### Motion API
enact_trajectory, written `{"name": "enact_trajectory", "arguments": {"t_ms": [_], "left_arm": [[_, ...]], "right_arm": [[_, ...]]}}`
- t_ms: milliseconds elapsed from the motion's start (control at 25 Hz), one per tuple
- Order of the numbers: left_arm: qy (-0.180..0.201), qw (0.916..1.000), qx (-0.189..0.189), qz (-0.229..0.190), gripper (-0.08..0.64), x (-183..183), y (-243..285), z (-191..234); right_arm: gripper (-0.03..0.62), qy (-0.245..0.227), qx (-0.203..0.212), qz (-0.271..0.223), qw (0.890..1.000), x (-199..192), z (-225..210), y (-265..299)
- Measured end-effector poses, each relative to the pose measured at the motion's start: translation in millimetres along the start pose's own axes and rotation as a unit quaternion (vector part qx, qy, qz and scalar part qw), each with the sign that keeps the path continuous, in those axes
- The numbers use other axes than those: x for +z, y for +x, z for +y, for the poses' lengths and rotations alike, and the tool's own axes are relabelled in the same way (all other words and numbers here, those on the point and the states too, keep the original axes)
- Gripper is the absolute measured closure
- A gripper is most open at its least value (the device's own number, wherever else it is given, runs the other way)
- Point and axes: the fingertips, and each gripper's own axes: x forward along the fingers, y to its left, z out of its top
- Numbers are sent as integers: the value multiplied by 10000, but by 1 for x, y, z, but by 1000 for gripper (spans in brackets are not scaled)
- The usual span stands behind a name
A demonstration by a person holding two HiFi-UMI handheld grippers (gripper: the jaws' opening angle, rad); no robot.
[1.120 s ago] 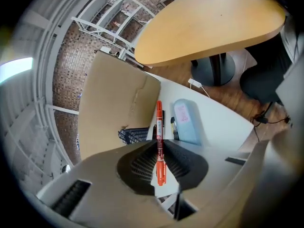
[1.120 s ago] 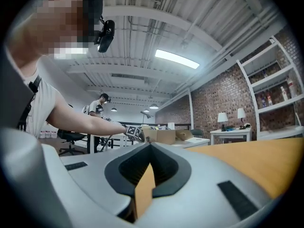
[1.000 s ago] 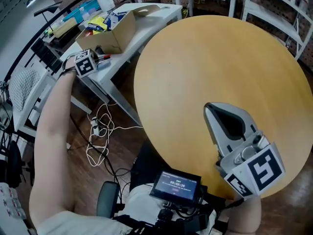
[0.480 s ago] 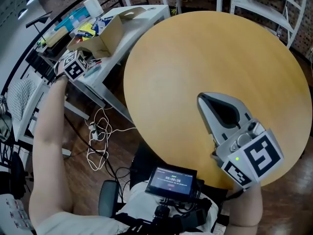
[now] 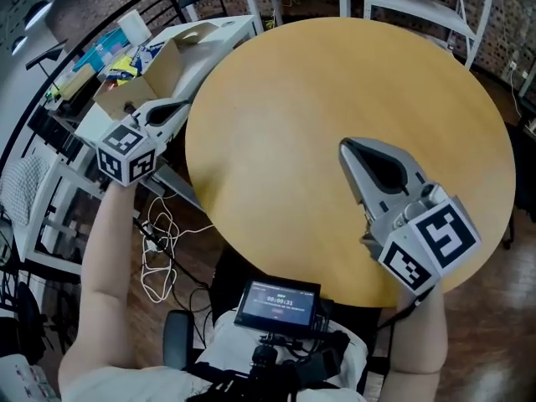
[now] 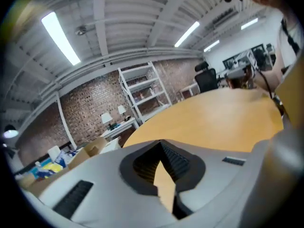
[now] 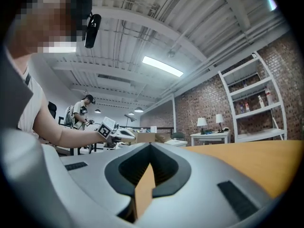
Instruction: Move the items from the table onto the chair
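over the round table [image 5: 293, 90], holding right gripper [image 5: 346, 146] closed, empty; at its left rim, just closing left gripper [image 5: 180, 105] on nothing, seemingly for lack of items there.

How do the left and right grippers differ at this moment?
The left gripper is off the round table, beside the cardboard box; the right gripper is over it. In the head view the left gripper points up-right, the right gripper up-left. The left gripper's jaws have just been closing on nothing. Both are shut and empty.
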Motion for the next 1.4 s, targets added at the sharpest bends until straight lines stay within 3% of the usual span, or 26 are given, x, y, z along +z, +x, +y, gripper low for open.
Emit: {"name": "enact_trajectory", "arguments": {"t_ms": [120,280,400,560,680,1160,1400], "left_arm": [[-324,9965,-423,-648,541,43,6,-46],[-616,9864,-943,-1198,541,78,17,-98],[-639,9773,-1290,-1556,541,110,26,-133],[-432,9693,-1772,-1651,541,131,48,-181],[-522,9576,-2156,-1839,543,154,58,-208],[-821,9244,-2941,-2285,543,215,78,-300],[-911,9202,-3009,-2332,543,218,78,-306]], "right_arm": [[589,-43,-226,22,9997,3,-15,-12],[589,-97,-505,72,9987,0,-30,-29],[589,-48,-645,57,9979,-1,-40,-39],[589,-35,-859,137,9962,-4,-50,-59],[589,-40,-1039,163,9944,-3,-59,-74],[589,119,-1586,223,9870,-12,-89,-144],[589,173,-1580,272,9869,-16,-85,-139]]}}
